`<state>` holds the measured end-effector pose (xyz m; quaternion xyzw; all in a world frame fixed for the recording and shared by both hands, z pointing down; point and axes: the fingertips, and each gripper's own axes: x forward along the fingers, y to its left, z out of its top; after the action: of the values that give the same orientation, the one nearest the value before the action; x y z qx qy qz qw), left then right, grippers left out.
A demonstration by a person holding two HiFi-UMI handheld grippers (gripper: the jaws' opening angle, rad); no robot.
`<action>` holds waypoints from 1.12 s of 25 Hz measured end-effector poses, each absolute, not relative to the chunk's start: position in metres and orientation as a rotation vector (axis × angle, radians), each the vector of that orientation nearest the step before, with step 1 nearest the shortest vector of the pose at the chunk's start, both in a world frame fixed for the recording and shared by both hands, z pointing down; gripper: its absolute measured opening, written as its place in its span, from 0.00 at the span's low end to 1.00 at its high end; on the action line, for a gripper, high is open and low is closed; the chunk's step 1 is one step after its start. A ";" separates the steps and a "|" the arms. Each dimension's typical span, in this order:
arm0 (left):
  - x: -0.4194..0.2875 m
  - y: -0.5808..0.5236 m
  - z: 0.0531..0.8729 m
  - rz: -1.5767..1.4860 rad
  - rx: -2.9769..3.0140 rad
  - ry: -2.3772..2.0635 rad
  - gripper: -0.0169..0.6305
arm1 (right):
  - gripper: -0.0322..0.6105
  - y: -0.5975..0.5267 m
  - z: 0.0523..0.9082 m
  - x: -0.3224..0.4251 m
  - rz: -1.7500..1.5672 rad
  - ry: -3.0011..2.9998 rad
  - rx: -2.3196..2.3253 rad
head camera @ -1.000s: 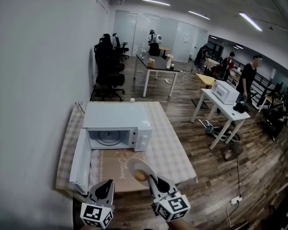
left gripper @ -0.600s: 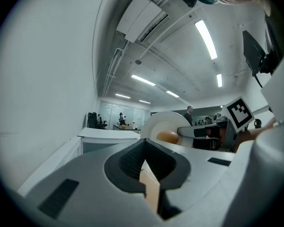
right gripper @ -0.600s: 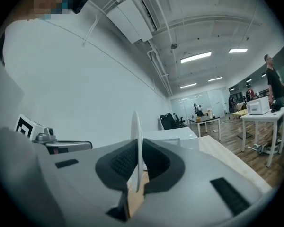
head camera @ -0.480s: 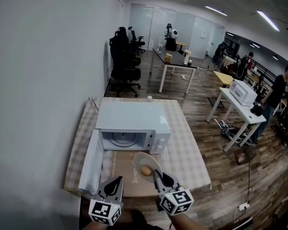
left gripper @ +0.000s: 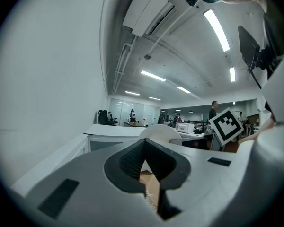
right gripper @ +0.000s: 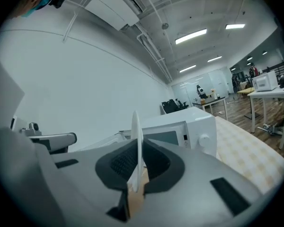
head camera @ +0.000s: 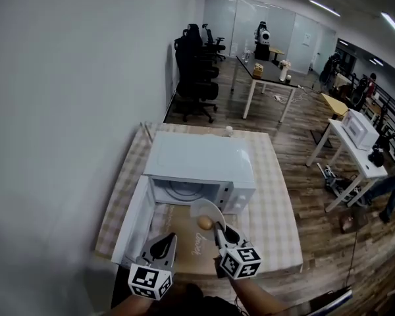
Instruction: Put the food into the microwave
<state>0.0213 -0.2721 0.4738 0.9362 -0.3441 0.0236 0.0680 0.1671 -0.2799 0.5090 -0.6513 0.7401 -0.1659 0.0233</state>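
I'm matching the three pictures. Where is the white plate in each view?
Head view: plate lower centre, just in front of the microwave.
Left gripper view: plate centre, beyond the jaws, right of the microwave.
Right gripper view: plate edge-on, clamped between the jaws, centre.
Shared landmark: the microwave.

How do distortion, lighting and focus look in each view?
Head view: wide-angle bending curves the white wall, even light, white box microwave sharp. Left gripper view: black round vignette, ceiling strip lamp glares, left tool soft up close. Right gripper view: same vignette, thin white plate edge-on.
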 end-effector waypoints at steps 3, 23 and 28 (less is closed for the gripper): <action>0.023 -0.286 0.485 0.085 2.775 -1.072 0.04 | 0.09 -0.299 0.535 0.170 -0.623 2.277 -1.983; 0.050 -0.350 0.526 0.254 2.686 -1.143 0.04 | 0.09 -0.397 0.648 0.195 -1.123 1.793 -1.821; 0.050 -0.364 0.532 0.226 2.621 -1.187 0.04 | 0.09 -0.414 0.666 0.200 -1.197 1.594 -1.741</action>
<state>0.0498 -0.3635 0.5321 0.9007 -0.4081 0.0776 0.1275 0.2002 -0.4143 0.6656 -0.6379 0.5837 -0.4386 0.2449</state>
